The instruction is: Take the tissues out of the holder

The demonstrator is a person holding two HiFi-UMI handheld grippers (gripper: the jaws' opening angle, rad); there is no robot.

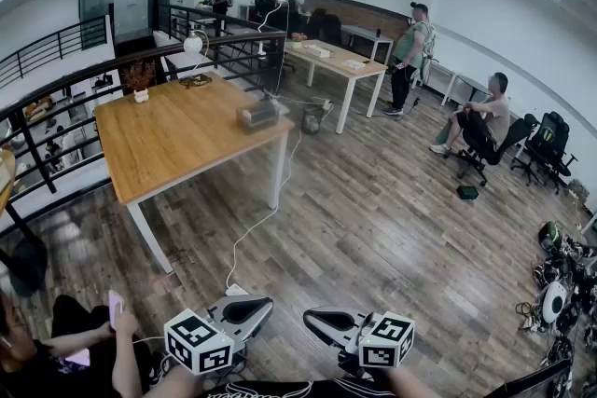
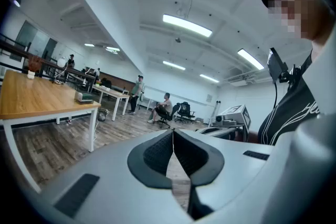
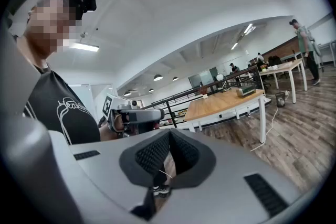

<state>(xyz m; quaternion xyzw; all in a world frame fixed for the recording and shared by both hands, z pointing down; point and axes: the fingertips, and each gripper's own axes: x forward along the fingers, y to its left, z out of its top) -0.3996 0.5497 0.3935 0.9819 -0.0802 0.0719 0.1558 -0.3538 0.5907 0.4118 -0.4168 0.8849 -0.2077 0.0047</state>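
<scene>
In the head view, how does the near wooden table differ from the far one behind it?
The near table has a warmer orange-brown top; the far table is paler. The near table carries a grey box at its right corner; the far table holds small pale boxes. A standing person is at the far table's end, none at the near table. Both have wooden tops on white legs.

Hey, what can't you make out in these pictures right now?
- Box on the table, head view: too small to tell if it holds tissues.
- Person at bottom left, head view: cut off by the corner.
- Gear on the floor, head view: small, cut by right edge.
</scene>
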